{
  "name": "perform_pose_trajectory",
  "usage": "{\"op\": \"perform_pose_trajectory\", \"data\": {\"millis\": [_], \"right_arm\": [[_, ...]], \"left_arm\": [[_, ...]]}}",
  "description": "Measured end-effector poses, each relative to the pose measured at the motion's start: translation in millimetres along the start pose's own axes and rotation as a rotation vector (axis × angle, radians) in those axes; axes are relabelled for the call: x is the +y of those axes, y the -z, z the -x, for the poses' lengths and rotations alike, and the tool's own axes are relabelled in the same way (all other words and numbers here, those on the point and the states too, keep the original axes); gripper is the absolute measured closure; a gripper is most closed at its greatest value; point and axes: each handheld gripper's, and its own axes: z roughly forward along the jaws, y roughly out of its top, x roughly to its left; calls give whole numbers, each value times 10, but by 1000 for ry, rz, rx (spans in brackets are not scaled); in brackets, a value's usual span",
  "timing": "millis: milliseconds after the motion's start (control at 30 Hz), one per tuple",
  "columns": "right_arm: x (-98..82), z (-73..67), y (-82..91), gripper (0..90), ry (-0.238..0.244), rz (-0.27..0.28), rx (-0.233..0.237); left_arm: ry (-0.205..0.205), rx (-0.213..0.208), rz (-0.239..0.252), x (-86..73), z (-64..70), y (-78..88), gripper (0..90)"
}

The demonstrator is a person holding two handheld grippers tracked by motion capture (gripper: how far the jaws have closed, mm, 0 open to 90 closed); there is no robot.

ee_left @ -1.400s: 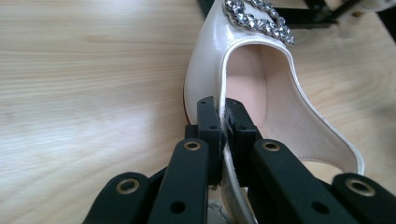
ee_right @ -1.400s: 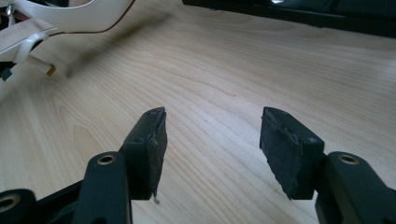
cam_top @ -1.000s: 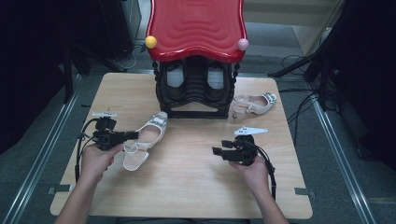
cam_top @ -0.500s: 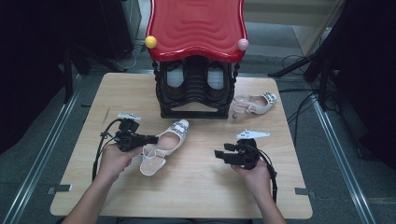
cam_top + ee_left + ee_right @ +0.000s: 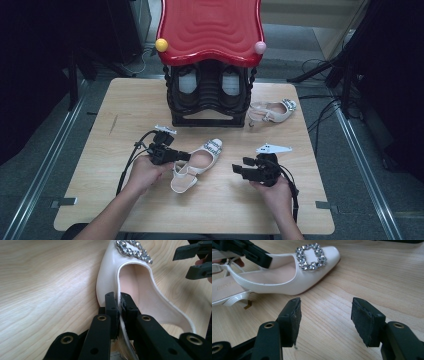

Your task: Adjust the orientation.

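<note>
A white slingback shoe [image 5: 199, 161] with a rhinestone buckle [image 5: 311, 257] lies near the middle of the wooden table [image 5: 125, 105]. My left gripper [image 5: 182, 156] is shut on the shoe's side wall [image 5: 107, 285], one jaw outside and one inside the opening. My right gripper [image 5: 236, 169] sits just right of the shoe's toe [image 5: 329, 255], open with bare wood between its fingers [image 5: 291, 315]. A matching second shoe [image 5: 271, 111] rests at the back right, beside the rack.
A black shoe rack [image 5: 210, 95] with a red wavy top [image 5: 210, 27] stands at the back centre and holds a dark pair. Cables trail from both grippers toward the front edge. Metal rails [image 5: 57, 145] run along both sides of the table.
My left gripper has carried the white shoe rightward from the left side to the table's middle. The right gripper has stayed almost still, open.
</note>
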Motion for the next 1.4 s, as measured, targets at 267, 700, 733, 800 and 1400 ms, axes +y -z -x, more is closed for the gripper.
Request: {"op": "perform_pose_trajectory", "data": {"millis": [267,700,733,800,1400], "right_arm": [[-4,-22,-25,427,6,2,-3],[31,-101,-109,503,41,-21,1],[36,-105,-119,520,41,-23,6],[49,-119,-138,539,50,-27,10],[182,-402,-464,900,116,-121,102]], "left_arm": [[-9,-47,11,25,18,68,732],[-101,-4,58,-38,108,557,745],[-98,-8,61,-44,102,580,764],[-103,14,77,-68,95,645,801],[-87,92,23,-335,33,420,899]]}}
